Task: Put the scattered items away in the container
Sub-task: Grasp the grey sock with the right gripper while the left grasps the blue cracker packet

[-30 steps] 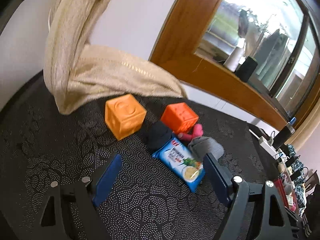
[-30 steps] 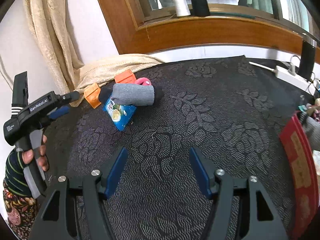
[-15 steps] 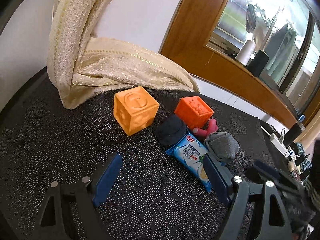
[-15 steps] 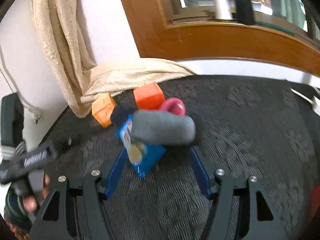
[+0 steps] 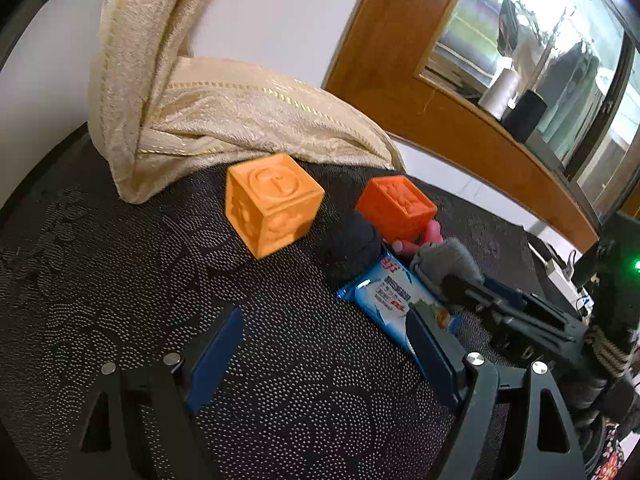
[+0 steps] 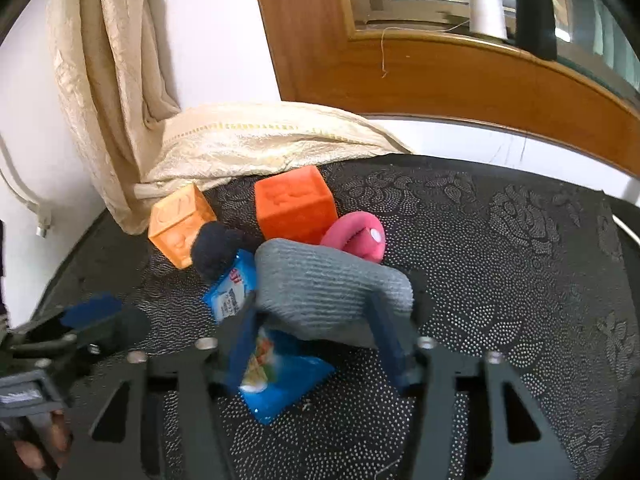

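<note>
A: The right gripper [image 6: 316, 328] is closing, its jaws either side of the grey sock [image 6: 332, 284], which lies on the blue snack packet [image 6: 276, 376]. It could pinch the packet too.

B: And the left gripper [image 5: 324, 354]?

A: Its jaws are wide apart, holding nothing, near the orange block [image 5: 272, 204].

B: Where's the container?

A: I can't see one. The pink toy [image 6: 356, 236] is half hidden.

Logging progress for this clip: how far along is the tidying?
Nothing looks put away: no container shows in either view. In hand: the right tool is closing around the grey sock, which lies on the blue snack packet. Left: both orange blocks, the pink ring, the packet. The left tool hangs open, empty.
</note>
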`<control>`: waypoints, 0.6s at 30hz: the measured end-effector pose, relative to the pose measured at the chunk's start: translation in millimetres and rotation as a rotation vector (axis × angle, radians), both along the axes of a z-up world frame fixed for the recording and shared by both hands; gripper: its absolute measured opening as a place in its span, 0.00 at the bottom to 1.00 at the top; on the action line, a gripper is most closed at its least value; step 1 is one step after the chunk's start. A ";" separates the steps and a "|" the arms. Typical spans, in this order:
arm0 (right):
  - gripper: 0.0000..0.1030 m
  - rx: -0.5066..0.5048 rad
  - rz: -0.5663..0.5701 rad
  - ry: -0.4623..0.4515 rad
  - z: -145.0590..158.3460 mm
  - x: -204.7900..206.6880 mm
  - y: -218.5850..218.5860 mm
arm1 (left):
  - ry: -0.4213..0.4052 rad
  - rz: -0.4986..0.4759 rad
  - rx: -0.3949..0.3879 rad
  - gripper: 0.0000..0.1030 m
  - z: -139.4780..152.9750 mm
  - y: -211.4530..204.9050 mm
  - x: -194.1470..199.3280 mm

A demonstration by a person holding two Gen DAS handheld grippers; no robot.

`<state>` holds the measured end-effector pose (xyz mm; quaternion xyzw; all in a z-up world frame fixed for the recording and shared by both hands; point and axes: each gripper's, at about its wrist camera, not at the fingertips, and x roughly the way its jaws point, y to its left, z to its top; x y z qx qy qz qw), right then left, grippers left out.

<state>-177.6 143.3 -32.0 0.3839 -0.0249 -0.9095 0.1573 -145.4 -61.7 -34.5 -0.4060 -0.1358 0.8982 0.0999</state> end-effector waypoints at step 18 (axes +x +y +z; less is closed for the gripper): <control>0.27 -0.069 -0.140 0.123 37.8 95.1 76.0 | -0.085 -0.063 0.136 0.83 -12.0 16.5 -1.6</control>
